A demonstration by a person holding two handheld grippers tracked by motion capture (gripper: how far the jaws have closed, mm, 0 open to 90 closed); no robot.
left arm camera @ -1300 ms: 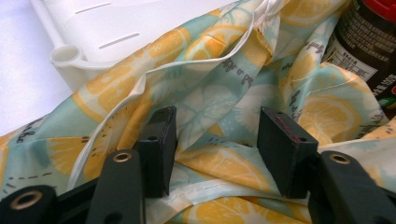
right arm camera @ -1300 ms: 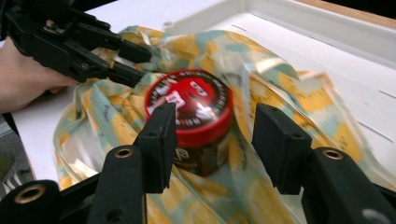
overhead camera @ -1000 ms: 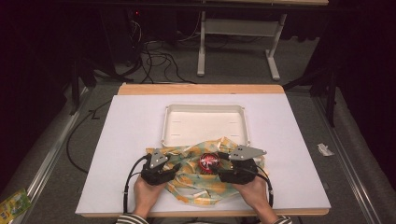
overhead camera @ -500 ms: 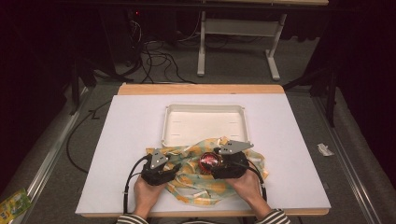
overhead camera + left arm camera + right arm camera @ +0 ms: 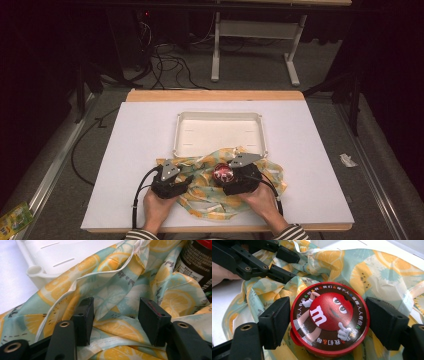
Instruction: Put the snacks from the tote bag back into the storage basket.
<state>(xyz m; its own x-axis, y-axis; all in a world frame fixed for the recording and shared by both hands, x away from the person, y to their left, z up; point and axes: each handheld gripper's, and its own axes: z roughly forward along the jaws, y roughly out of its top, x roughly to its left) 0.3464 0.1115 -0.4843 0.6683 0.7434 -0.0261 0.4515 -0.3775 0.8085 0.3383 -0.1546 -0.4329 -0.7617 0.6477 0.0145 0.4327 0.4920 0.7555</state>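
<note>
A lemon-print cloth bag (image 5: 210, 187) lies crumpled near the table's front edge. On it stands a dark can with a red cartoon lid (image 5: 223, 173) (image 5: 329, 320). My right gripper (image 5: 231, 176) (image 5: 328, 322) is open around that lid. Its jaws have just been opening, and the pads (image 5: 275, 320) stand at the lid's sides without squeezing it. My left gripper (image 5: 184, 181) (image 5: 117, 317) is open, jaws wide, pads resting on the bag's folds (image 5: 112, 302). The can's dark label (image 5: 197, 265) stands at the right edge of the left gripper view. The left gripper (image 5: 287, 265) also appears upper left in the right gripper view.
A white shallow tray (image 5: 180, 135) (image 5: 35, 271) sits just behind the bag, mid-table. The white table top (image 5: 310, 150) has bare room left and right of the bag. Beyond the wooden far edge are table legs (image 5: 216, 45) and cables on the floor.
My right gripper has slid left onto the can and dropped slightly, its jaws spreading around the lid. The can, the bag and the left gripper stay where they were.
</note>
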